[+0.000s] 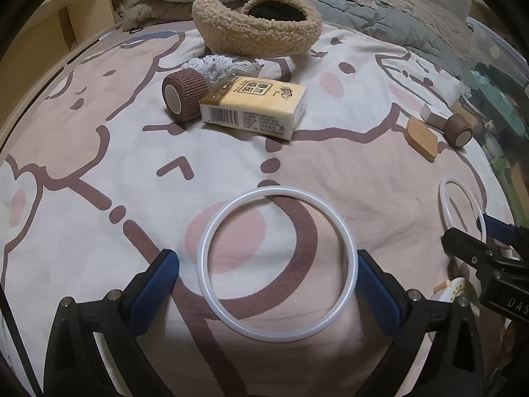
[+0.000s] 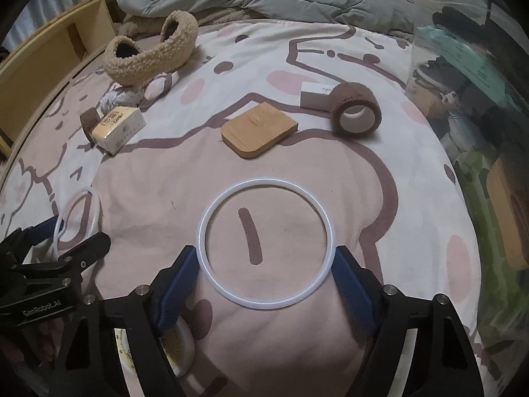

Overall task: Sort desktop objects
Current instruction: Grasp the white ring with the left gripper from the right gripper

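Left ring (image 1: 279, 190) lies flat on the bedsheet (image 1: 82, 238) between the pads of my left tongs (image 1: 266, 258). These stand wide: the right pad touches the ring's rim and the left pad sits clear of it. Right ring (image 2: 264, 182) lies between the pads of my right tongs (image 2: 264, 254), which meet its rim on both sides, so I read them as closed on it.

Writing: the left tongs' body reads "GenRobot.AI" in the right view, and the right tongs' body shows "DAS" at the edge of the left view. Ahead of the left tongs, the yellow tissue pack (image 1: 254, 106) carries Chinese print and a barcode. The print on the white box (image 2: 314, 94), ahead and right of the right tongs, is too small for me to read.

Room: bare sheet lies ahead of both tongs up to the wooden block (image 2: 259, 130) and the brown bandage roll (image 2: 355, 112). A clear bin (image 2: 463, 106) walls off the right tongs' right side. The wooden bed frame (image 2: 49, 66) bounds the far left.
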`<control>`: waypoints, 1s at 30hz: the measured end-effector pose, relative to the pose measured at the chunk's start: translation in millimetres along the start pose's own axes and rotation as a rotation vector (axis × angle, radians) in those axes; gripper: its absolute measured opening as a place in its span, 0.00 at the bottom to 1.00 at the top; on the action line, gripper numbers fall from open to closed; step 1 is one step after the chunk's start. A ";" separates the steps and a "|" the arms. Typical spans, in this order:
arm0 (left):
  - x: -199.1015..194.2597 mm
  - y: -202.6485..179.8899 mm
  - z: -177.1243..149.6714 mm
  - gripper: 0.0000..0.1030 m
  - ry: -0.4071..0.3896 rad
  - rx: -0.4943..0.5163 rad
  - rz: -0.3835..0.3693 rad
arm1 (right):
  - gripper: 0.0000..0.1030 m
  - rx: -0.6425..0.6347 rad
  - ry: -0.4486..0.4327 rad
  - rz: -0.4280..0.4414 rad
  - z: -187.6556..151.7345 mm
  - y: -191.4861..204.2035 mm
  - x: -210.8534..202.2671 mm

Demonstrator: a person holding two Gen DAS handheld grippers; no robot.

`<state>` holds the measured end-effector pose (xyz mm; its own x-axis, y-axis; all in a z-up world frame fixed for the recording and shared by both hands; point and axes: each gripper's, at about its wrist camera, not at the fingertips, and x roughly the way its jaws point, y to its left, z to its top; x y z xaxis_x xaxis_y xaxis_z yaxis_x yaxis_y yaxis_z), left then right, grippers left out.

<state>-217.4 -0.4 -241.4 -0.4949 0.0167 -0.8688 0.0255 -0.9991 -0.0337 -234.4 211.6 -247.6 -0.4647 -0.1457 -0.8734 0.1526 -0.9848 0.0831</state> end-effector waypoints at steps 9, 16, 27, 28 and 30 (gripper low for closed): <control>-2.2 1.1 1.9 0.99 0.004 -0.014 -0.015 | 0.79 -0.034 -0.039 0.040 2.0 14.6 -3.7; -6.6 2.0 2.9 0.94 0.005 -0.043 -0.039 | 0.79 -0.067 -0.066 0.071 8.3 29.4 -2.3; -8.2 6.9 0.3 0.81 -0.014 -0.030 0.014 | 0.79 -0.046 -0.024 -0.022 8.4 11.6 15.4; -8.3 9.3 0.5 0.81 -0.017 -0.039 0.018 | 0.79 -0.017 -0.020 -0.017 8.1 3.1 14.6; -8.1 14.9 1.2 0.81 -0.019 -0.062 0.027 | 0.79 0.012 -0.012 -0.007 7.7 -7.9 12.8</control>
<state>-214.1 -15.6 -234.3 -0.5095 -0.0116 -0.8604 0.0926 -0.9948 -0.0414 -248.3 216.8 -255.8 -0.4764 -0.1401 -0.8680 0.1391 -0.9868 0.0829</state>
